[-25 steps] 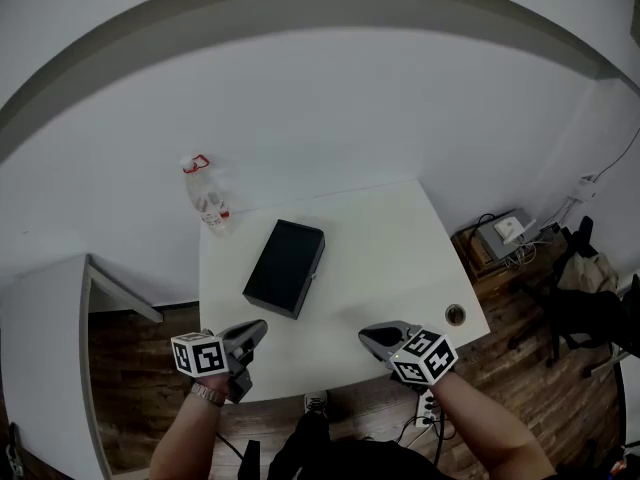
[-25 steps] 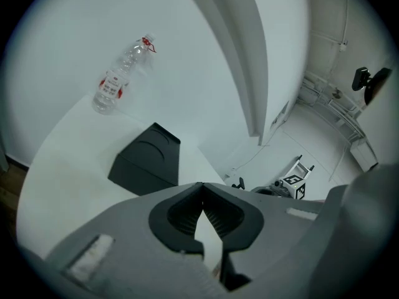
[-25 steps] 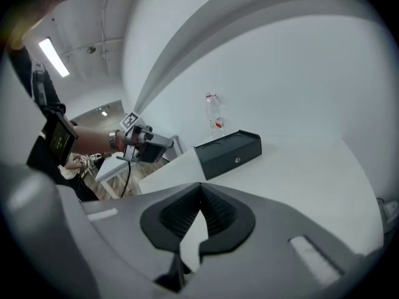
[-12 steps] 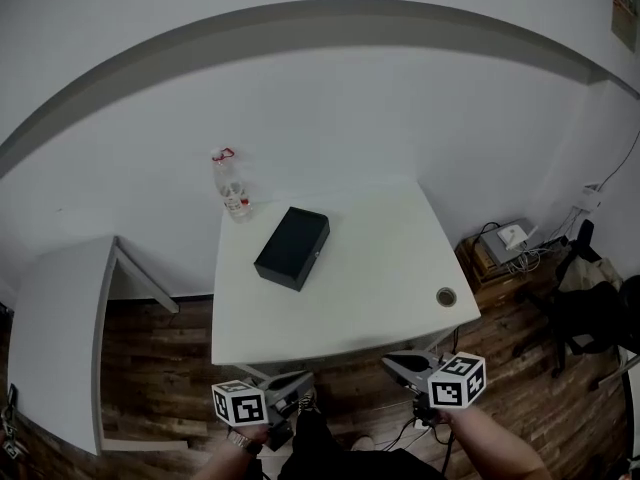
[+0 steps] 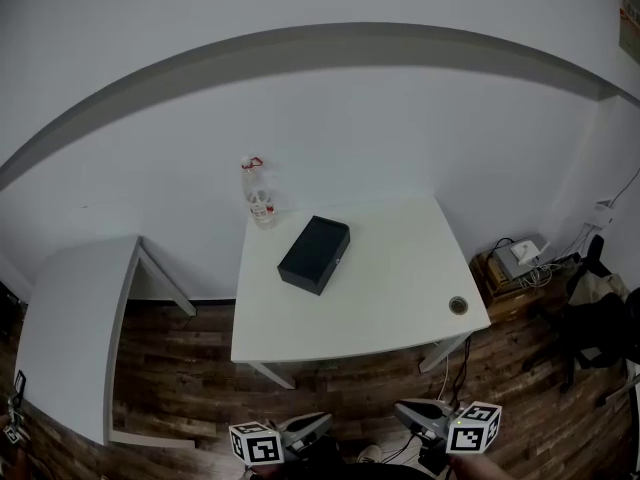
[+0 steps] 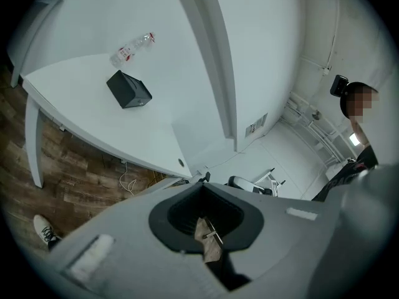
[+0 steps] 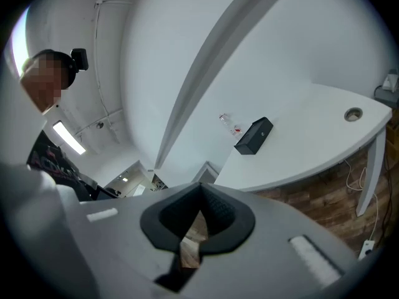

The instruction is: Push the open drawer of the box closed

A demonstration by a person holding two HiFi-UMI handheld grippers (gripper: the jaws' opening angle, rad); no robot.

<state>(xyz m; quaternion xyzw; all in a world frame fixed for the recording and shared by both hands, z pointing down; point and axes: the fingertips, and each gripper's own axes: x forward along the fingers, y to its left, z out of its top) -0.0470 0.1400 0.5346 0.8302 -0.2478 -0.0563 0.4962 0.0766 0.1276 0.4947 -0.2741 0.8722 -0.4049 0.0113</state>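
The black box (image 5: 314, 254) lies on the white table (image 5: 380, 298), slanted, near its back left part. From here no drawer shows sticking out of it. It also appears small and far off in the left gripper view (image 6: 129, 89) and in the right gripper view (image 7: 254, 136). Both grippers hang well short of the table, over the wooden floor at the bottom edge of the head view. My left gripper (image 5: 303, 428) and my right gripper (image 5: 410, 411) are both shut with nothing between the jaws.
A clear plastic bottle (image 5: 258, 194) with a red cap stands behind the box at the table's back edge. A round cable hole (image 5: 458, 306) sits in the table's front right corner. A second white table (image 5: 70, 318) stands to the left. Cables and a device (image 5: 515, 258) lie at the right.
The head view has drawn back from the table, which now looks smaller and farther. Both grippers have left the table's front edge and sunk to the bottom of the picture.
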